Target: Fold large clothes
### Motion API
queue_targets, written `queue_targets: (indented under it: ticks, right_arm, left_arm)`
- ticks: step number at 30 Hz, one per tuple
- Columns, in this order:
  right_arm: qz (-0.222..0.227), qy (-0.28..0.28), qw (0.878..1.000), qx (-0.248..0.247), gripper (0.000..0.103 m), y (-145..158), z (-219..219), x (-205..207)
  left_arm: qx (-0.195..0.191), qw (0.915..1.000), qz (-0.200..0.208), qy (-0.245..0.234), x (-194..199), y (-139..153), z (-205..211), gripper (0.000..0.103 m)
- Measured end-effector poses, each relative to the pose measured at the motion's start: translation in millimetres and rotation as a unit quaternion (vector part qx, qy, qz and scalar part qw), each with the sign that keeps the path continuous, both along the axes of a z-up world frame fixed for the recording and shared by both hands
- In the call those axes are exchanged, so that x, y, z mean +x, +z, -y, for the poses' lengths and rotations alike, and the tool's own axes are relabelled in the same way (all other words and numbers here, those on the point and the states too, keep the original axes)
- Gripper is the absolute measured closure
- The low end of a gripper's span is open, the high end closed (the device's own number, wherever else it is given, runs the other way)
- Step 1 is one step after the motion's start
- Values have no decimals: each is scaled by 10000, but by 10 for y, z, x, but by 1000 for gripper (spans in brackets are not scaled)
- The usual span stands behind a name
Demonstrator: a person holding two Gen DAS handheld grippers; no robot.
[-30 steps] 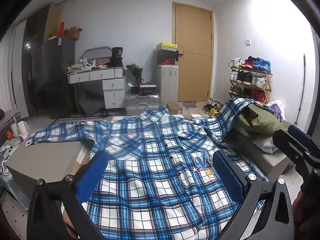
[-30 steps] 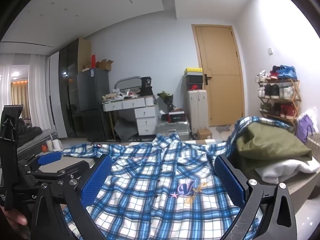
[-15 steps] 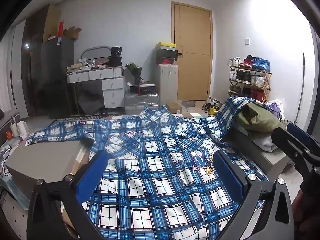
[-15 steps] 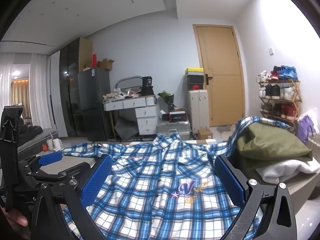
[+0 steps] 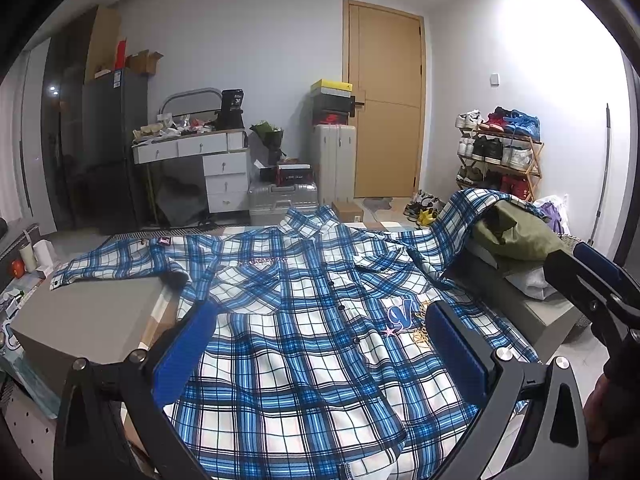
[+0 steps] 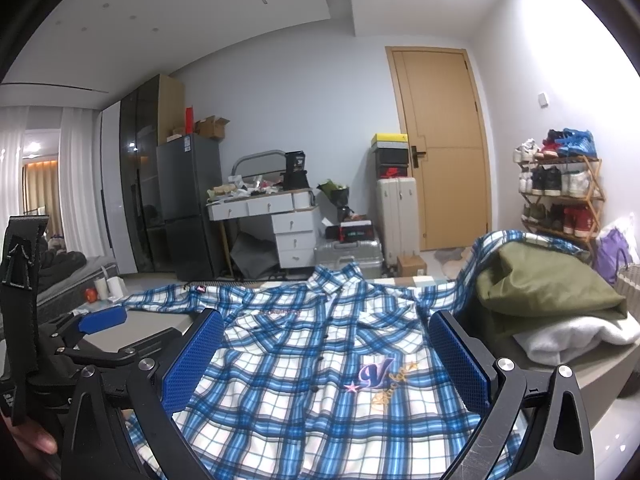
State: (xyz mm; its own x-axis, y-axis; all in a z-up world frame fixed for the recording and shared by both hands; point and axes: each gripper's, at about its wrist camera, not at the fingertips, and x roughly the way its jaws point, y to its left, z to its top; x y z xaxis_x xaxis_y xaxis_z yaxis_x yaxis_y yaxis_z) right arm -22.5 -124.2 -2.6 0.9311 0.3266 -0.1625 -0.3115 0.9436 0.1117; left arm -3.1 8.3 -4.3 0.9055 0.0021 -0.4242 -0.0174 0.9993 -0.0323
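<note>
We hover over one plaid shirt (image 5: 304,344), spread face up and buttoned across the grey surface (image 5: 92,312). Both left tongs (image 5: 320,344) and right tongs (image 6: 326,360) gape wide, holding nothing. The risk, we reckon: one sleeve (image 5: 468,212) is draped over the pile of two folded clothes (image 6: 548,300), so pulling it could drag them off. Two sleeves, one shirt.
</note>
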Motion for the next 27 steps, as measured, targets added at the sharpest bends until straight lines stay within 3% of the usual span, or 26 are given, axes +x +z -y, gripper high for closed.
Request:
queue_targets:
  ticks: [27]
  right_arm:
    - [-13,42,10000,16,0,3,25,4]
  left_arm:
    - [25,10000,-13,-21,2,-11,22,1]
